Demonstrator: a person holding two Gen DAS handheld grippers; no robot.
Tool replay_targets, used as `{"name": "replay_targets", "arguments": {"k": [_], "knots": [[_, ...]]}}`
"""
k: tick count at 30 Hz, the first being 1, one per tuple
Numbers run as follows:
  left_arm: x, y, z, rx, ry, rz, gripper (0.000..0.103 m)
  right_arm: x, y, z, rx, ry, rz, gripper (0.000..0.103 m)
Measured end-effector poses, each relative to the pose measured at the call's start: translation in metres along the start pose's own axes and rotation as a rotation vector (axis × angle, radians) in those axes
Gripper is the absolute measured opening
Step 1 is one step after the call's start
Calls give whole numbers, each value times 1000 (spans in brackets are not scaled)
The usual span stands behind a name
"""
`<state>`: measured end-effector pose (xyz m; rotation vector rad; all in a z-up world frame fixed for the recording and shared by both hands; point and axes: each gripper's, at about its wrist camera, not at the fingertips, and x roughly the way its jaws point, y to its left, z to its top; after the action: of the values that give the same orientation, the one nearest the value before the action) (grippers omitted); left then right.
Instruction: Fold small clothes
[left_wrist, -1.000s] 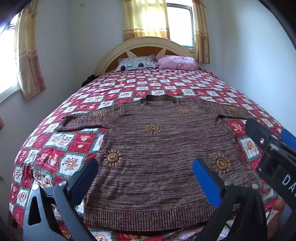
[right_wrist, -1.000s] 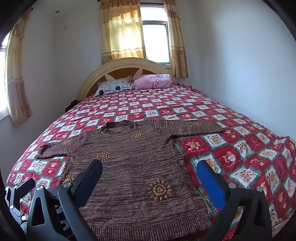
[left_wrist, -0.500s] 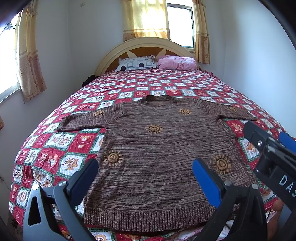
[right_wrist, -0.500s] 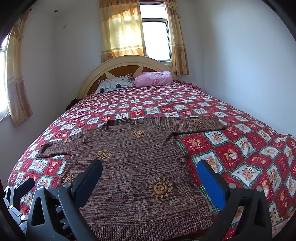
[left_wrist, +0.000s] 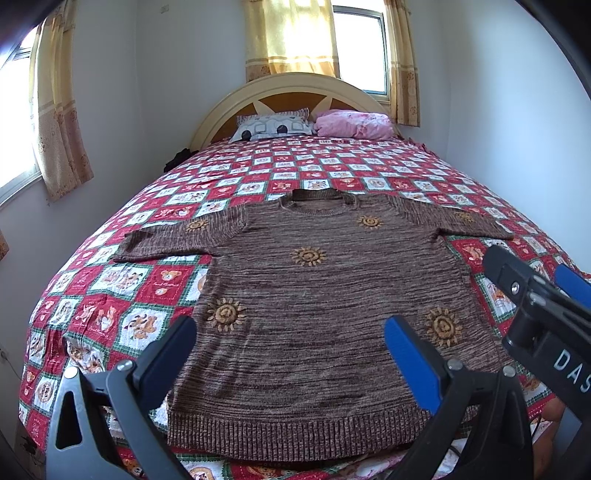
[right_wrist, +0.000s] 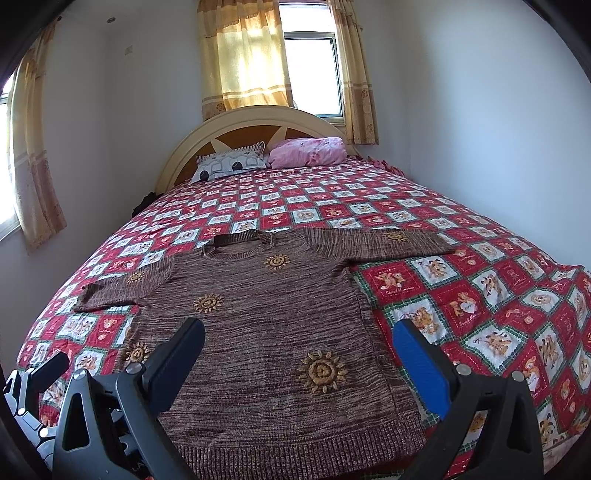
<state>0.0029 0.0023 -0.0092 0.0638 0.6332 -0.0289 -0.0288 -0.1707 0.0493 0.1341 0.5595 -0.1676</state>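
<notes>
A brown knitted sweater with yellow sun motifs lies flat, face up, on the bed, both short sleeves spread out and its ribbed hem toward me; the right wrist view shows the same sweater. My left gripper hovers open above the sweater's lower part, nothing between its fingers. My right gripper is open too, above the lower right of the sweater, and shows as a black and blue tool at the right edge of the left wrist view. The left gripper peeks in at the lower left of the right wrist view.
The bed carries a red, white and green checked quilt with bear pictures. A patterned pillow and a pink pillow rest against the cream headboard. Walls stand close on both sides; curtained windows are behind and to the left.
Both views have tilted slightly, with the sweater sitting a touch lower in the right wrist view. The sweater has not moved and both grippers stay open.
</notes>
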Motion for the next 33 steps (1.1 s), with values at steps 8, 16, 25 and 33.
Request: {"name": "replay_targets", "arguments": {"k": [8,16,25,33], "knots": [[0,1,0,0,1,0,103,2,-1,1,4,10,2,102],[1,0,0,-2,4,0,103,4,1,-1,0,26,6,102],[4,-1,-3,7,13,2,103,7,1,-2,0,36,7,102],[7,-3,-4,7,29,2,103,9,3,-4,-3,44,7,102]]}}
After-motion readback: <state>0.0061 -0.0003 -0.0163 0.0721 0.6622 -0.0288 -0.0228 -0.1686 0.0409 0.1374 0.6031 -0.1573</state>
